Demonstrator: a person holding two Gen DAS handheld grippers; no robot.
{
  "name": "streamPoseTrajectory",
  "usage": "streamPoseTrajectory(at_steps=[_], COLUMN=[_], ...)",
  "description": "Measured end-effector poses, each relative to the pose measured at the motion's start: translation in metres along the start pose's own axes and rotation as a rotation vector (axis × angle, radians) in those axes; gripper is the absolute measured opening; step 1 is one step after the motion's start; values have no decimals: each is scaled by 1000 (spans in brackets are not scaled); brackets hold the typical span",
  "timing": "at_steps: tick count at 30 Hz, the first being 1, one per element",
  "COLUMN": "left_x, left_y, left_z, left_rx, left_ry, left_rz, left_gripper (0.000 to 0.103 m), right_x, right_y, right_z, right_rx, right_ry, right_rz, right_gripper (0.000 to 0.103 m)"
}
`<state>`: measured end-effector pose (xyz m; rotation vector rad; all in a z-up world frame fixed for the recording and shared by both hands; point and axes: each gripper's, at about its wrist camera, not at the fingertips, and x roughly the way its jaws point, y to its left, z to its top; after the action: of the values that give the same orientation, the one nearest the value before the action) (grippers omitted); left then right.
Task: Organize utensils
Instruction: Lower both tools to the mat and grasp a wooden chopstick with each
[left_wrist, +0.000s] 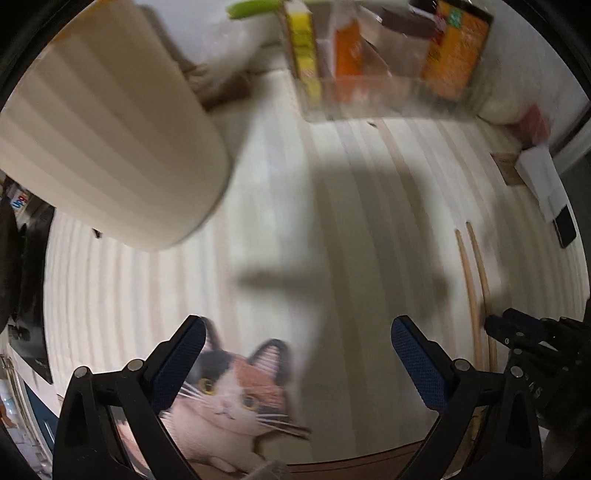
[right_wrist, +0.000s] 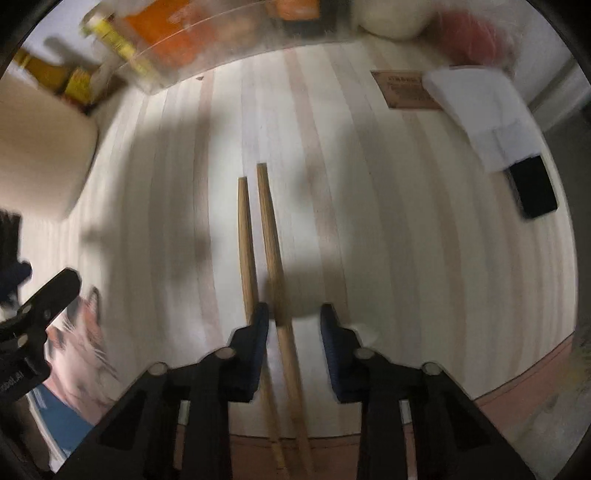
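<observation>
Right gripper (right_wrist: 293, 323) half closed around chopsticks (right_wrist: 271, 236), pads not visibly pressing; one stick between jaws, the other crossing under the left finger. Left gripper (left_wrist: 297, 350) spread wide, empty. Risk: closing now pinches one stick only, scattering the pair.

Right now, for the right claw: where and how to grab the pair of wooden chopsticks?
Grip the pair of wooden chopsticks on the near part of the shafts, coming from straight above. They lie flat, nearly parallel on the pale wooden table, so the right claw should straddle both sticks crosswise. One already sits between its pads, unpinched.
</observation>
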<state>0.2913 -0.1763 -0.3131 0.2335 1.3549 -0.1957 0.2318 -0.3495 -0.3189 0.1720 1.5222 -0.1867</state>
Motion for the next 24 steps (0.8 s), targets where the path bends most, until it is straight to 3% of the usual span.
streamPoseTrajectory(at_steps=[1, 3, 5, 7, 10, 12, 17, 19, 21, 23, 24], left_x=[2, 3, 2, 3, 9, 12, 25, 31, 30, 27, 25], left_y=[-5, -15, -29, -45, -71, -88, -130, -139, -145, -150, -153], left_z=[0, 3, 5, 7, 8, 8, 9, 7, 5, 4, 2], left_rx=[1, 13, 35, 49, 59, 79, 163, 196, 222, 241, 252], left_ry=[9, 14, 13, 26, 61, 78, 97, 112, 87, 67, 55], left_rz=[-6, -27, -60, -111, -184, -212, -202, -177, -149, -153, -155], left_gripper=[102, 102, 97, 91, 80, 78, 71, 52, 50, 39, 20], right_x=[1, 4, 4, 6, 8, 9, 13, 16, 16, 19, 21], right_y=[-4, -21, -41, -65, -95, -113, -155, -166, -171, -173, -175], right_z=[-2, -3, -5, -8, -13, -17, -30, -33, -32, -28, -26], right_rx=[7, 67, 124, 194, 260, 301, 402, 428, 441, 440, 437], right_ry=[-7, -8, -16, -11, -6, -2, -4, -4, -3, 0, 1], right_rz=[-19, 7, -15, 23, 4, -21, -11, -4, 9, -1, -8], right_gripper=[7, 7, 7, 7, 7, 7, 7, 7, 7, 7, 7])
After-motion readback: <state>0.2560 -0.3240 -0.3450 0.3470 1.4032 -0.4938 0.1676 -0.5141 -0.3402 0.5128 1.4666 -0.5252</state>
